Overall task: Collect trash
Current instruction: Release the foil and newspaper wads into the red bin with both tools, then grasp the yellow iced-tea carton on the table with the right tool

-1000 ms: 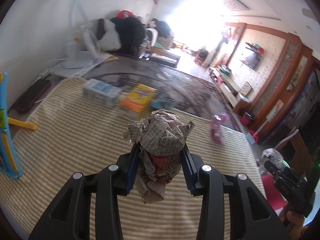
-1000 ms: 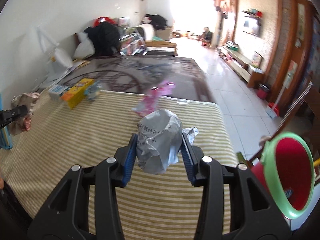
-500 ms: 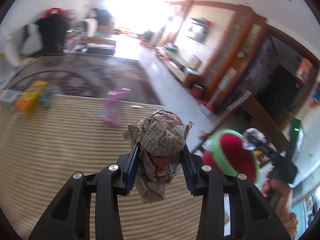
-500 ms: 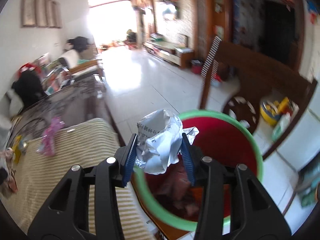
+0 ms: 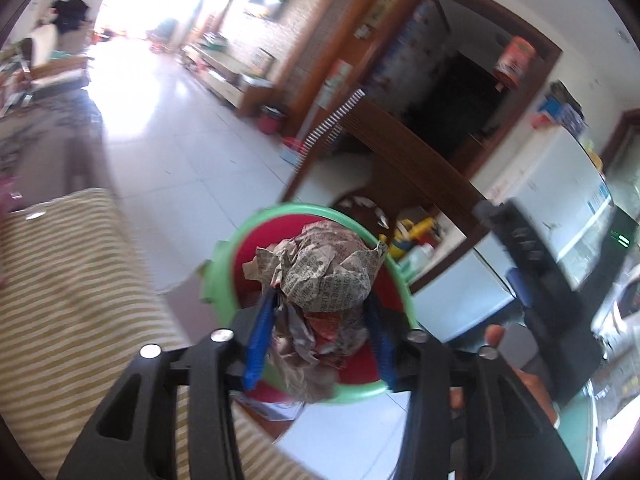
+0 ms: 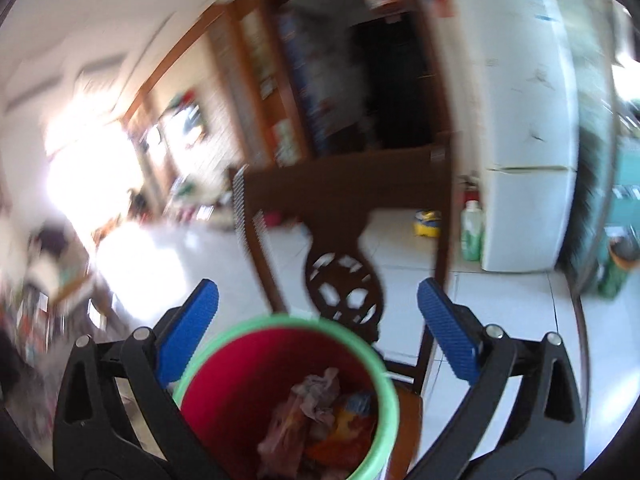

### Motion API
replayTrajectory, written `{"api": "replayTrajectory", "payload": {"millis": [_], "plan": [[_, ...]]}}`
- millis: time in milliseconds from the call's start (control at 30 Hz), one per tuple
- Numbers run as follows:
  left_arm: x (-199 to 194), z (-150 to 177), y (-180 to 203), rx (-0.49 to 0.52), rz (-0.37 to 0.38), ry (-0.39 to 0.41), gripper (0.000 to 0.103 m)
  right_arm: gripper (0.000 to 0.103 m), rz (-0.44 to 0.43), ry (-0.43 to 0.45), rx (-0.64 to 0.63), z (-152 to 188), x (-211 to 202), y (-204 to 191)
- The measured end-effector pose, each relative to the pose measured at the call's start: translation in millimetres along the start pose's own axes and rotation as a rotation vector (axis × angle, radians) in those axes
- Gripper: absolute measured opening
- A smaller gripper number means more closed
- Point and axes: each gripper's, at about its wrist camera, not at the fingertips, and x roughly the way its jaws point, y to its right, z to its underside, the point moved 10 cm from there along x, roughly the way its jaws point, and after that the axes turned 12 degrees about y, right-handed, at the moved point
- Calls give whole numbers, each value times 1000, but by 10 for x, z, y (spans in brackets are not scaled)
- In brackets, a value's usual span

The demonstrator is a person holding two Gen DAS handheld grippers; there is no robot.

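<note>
Counter [image 5: 72, 300]: you see it at the lower left of the left wrist frame, covered by a tan-and-white striped cloth; a small pale scrap [image 5: 34, 215] lies near its far edge.
Chair seat [image 6: 406, 424]: brown wood at the bottom of the right wrist frame; the red bin with the green rim [image 6: 288, 322] stands on it.
Floor [image 5: 168, 128]: pale glossy tiles, glare at your upper left.
On the floor: a green bottle [image 6: 471, 232] just beside the white fridge [image 6: 528, 216]; a yellow item [image 6: 428, 224] nearby.
</note>
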Motion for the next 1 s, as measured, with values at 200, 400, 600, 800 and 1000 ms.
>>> {"api": "replayTrajectory", "payload": {"millis": [200,400,600,800,1000], "plan": [[-16,-42,-63,-49,-7,31,70,98,10,62,-1,-67,-30,3],[-700,-146,-999,-33,-191,132,71,98,-112,46,-100,-11,-184,-436],[-1980,4,-2546,-153,-522,219,71,98,-342,-61,-191,324,-485,-1300],[-3100,210,-3682,-229,-763,246,71,98,-664,-297,-300,1102,-1127,-2408],[-3823,23,-4448,-435,-824,359,71,78,-941,-479,-443,1946,-2158,-3310]]}}
